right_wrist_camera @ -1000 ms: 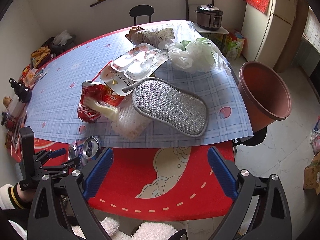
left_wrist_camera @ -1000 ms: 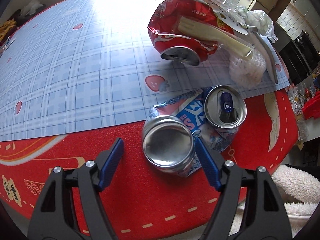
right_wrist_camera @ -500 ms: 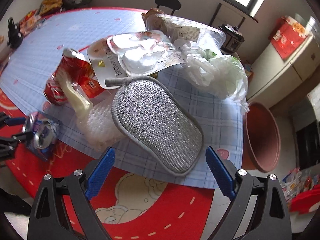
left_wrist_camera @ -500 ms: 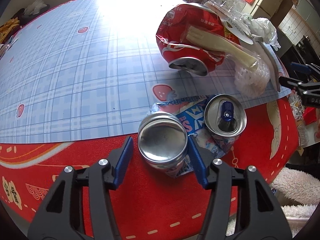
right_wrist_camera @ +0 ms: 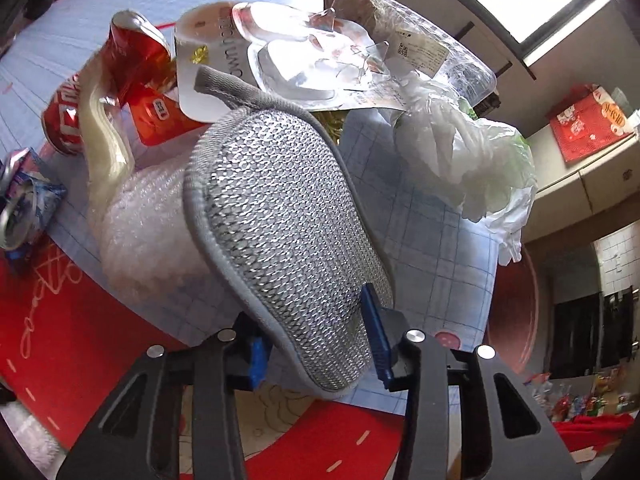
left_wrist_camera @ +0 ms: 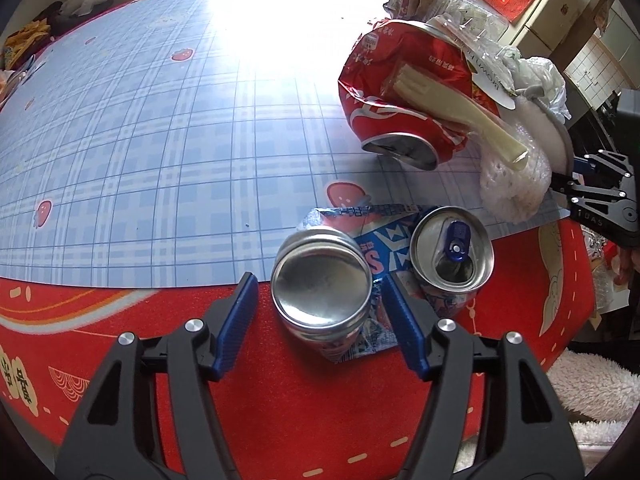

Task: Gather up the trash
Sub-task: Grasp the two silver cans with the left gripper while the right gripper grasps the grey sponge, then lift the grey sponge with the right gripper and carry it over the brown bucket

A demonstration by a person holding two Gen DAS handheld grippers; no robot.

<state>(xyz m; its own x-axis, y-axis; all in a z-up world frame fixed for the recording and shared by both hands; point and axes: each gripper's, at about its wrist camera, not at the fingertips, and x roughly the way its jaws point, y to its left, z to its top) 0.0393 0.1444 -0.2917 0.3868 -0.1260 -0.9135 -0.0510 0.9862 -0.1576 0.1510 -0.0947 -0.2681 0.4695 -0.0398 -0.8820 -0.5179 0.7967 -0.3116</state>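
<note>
A crushed blue and white can (left_wrist_camera: 320, 292) lies at the table's near edge, bent double with both silver ends facing up. My left gripper (left_wrist_camera: 318, 320) is open, its blue pads either side of the can's near end, with a gap on the left. A crushed red cola can (left_wrist_camera: 404, 96) with a cream plastic fork (left_wrist_camera: 452, 110) on it lies beyond. My right gripper (right_wrist_camera: 316, 340) has its jaws around the near end of a grey mesh scrubbing pad (right_wrist_camera: 280, 216), both pads against it. The right gripper also shows in the left wrist view (left_wrist_camera: 592, 196).
A pile of trash sits behind the pad: white foam netting (right_wrist_camera: 152, 216), clear plastic trays (right_wrist_camera: 320, 48), a white plastic bag (right_wrist_camera: 472, 152). A terracotta-coloured bin (right_wrist_camera: 516, 308) stands past the table's right edge. The table has a blue plaid mat (left_wrist_camera: 160, 120) and a red border.
The left gripper has moved forward and narrowed around the blue can. The right gripper has swung in low over the table and closed onto the grey pad's near end.
</note>
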